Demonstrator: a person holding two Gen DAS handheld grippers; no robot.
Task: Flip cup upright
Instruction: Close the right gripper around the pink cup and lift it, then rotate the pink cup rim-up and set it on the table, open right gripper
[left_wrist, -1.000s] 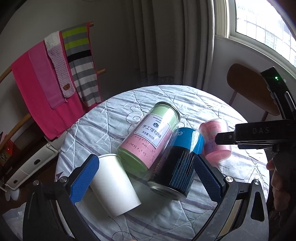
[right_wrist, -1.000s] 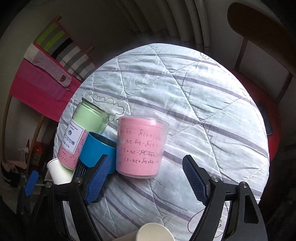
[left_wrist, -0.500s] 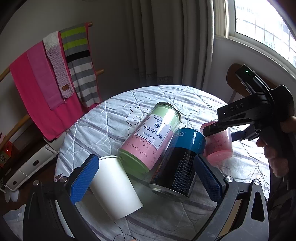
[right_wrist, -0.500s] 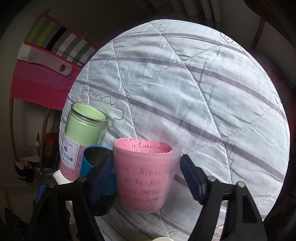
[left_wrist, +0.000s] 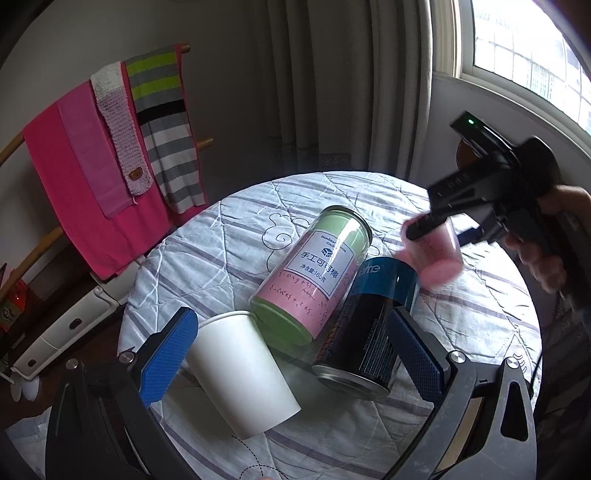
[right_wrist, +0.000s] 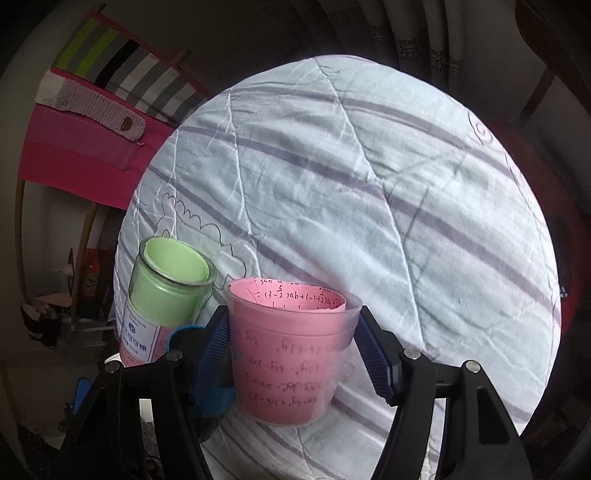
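Observation:
My right gripper (right_wrist: 293, 354) is shut on the clear cup lined with pink paper (right_wrist: 290, 354), blue pads against its sides. The cup is lifted off the round table (right_wrist: 369, 192), its open mouth facing away from the camera. In the left wrist view the pink cup (left_wrist: 436, 254) hangs tilted in the air, held by the right gripper (left_wrist: 439, 229) above the table's right side. My left gripper (left_wrist: 291, 354) is open and empty, its fingers either side of a white paper cup (left_wrist: 240, 373) and a dark can (left_wrist: 369, 325).
A green-and-pink jar (left_wrist: 317, 273) lies between the paper cup and the blue-topped dark can, all on their sides on the striped cloth (left_wrist: 229, 236). A rack with pink and striped towels (left_wrist: 110, 155) stands left. A wooden chair (right_wrist: 546, 55) is behind the table.
The right gripper closed on the pink cup, lifted it off the table and tilted it. The left gripper stayed open and nearly still.

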